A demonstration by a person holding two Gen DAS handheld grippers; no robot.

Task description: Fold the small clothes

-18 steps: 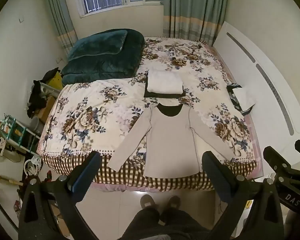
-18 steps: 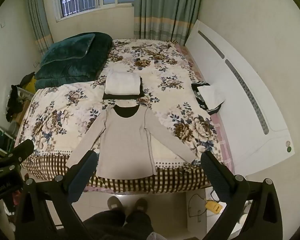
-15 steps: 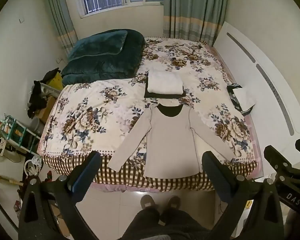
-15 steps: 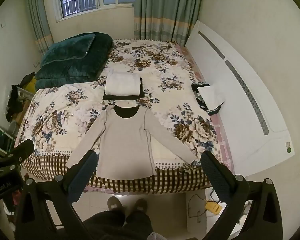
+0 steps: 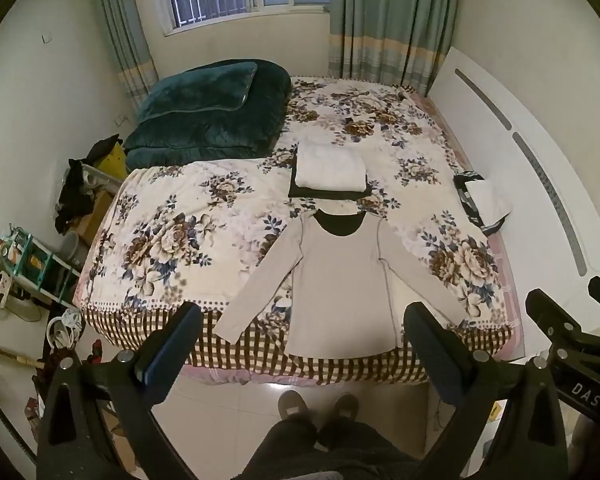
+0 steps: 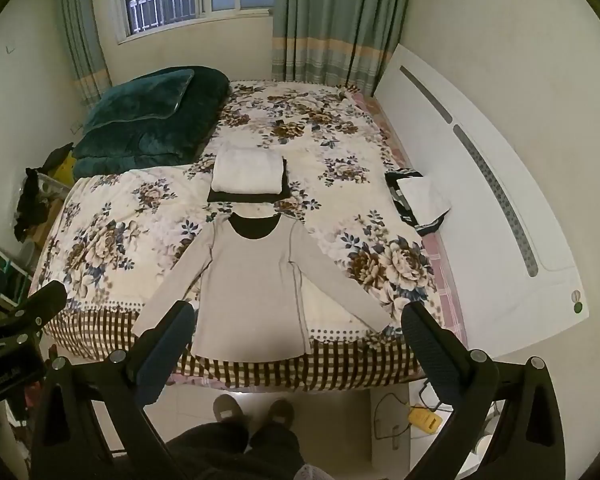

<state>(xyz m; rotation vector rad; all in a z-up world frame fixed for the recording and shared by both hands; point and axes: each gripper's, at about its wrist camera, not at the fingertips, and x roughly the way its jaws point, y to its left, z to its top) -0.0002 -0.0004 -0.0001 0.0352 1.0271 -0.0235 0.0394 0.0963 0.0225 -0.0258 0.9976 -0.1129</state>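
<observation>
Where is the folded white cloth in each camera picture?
Left wrist view: the folded white cloth lies just right of centre, on a dark folded piece, just beyond the beige shirt's collar.
Right wrist view: the folded white cloth sits left of centre, above the shirt too.
Shared landmark: the dark green quilt, up and left of it.

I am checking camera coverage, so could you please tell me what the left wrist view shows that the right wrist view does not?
Only the left wrist view shows the white cable coil and wooden stick on the floor, plus the right gripper at its edge. Only the right wrist view shows the yellow device with its cord, plus the left gripper. Both show the beige shirt spread flat, the folded stack, the green quilt and the bed.
</observation>
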